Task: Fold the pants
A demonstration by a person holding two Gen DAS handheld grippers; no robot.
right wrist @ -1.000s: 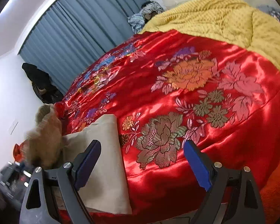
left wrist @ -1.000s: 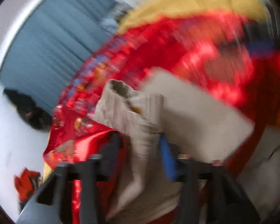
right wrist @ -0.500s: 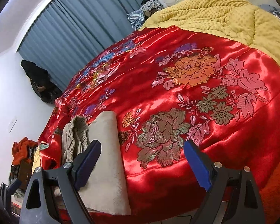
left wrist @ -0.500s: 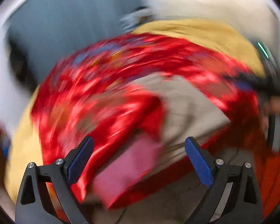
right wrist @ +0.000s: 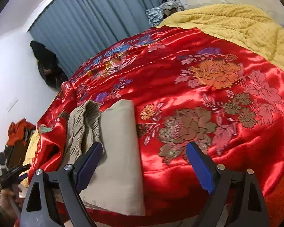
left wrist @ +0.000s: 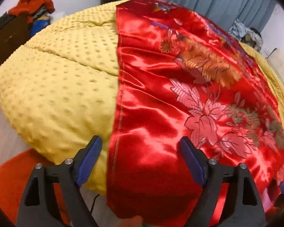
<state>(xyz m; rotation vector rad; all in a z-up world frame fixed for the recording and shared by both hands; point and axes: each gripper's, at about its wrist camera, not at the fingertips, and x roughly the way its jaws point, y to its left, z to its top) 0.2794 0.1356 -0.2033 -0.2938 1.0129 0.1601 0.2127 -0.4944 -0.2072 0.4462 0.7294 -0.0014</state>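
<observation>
Pants (right wrist: 115, 151), beige, lie folded on the red satin bedspread (right wrist: 198, 94), just past the right gripper (right wrist: 142, 162) and mostly behind its left finger. The smooth folded panel runs from between the jaws off to the left; the bunched elastic waistband (right wrist: 85, 121) sits further left, beyond that finger's tip. Right gripper's jaws stand wide apart, nothing pinched, and the pads are not on the cloth. It hangs over the near bed edge.

Left gripper (left wrist: 140, 160) is over another part of the bed: no pants in its view. Its jaws are wide but closing slightly, with nothing gripped. Below them runs the hem of the bedspread (left wrist: 161, 113); the yellow dotted blanket (left wrist: 62, 87) lies behind its left finger, red satin behind its right. View is a bit blurred.

In the right wrist view, a hand (right wrist: 9, 196) holding the other gripper's dark body shows at far lower left, well left of the pants.
</observation>
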